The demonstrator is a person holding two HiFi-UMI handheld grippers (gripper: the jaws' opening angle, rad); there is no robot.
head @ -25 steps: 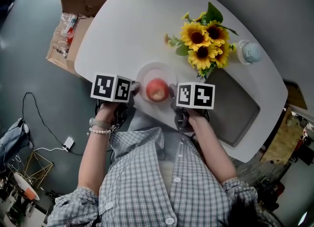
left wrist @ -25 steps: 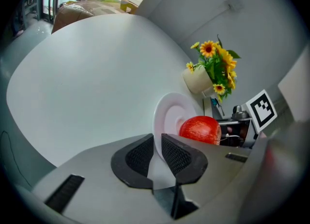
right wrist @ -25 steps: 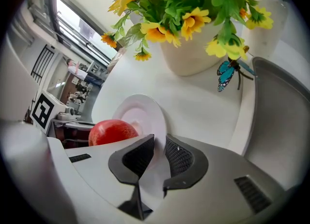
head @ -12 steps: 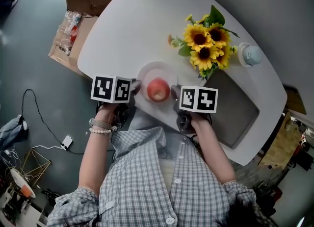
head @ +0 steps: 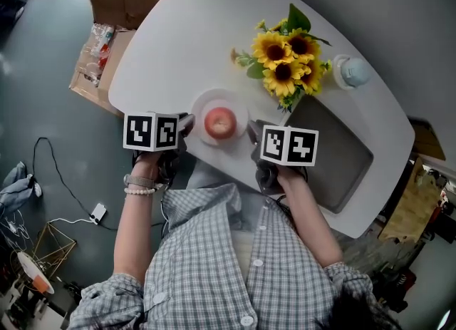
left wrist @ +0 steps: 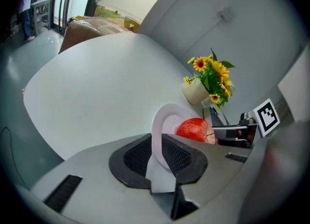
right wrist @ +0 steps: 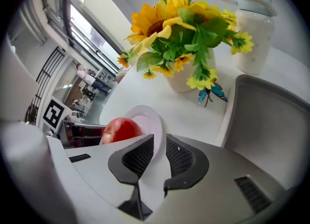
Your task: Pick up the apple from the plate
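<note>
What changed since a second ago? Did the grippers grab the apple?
Hardly anything. The left gripper and right gripper shifted slightly outward from the apple, the right one more. Both are shut on the rim of the plate now, not on the apple; whether they already were, the earlier pictures don't show. The apple stayed on the plate, the sunflowers beside it.

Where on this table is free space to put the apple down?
Free: the wide bare table beyond the plate, left of the sunflowers. Crowded: the right side, with sunflowers, jug and grey tray.
</note>
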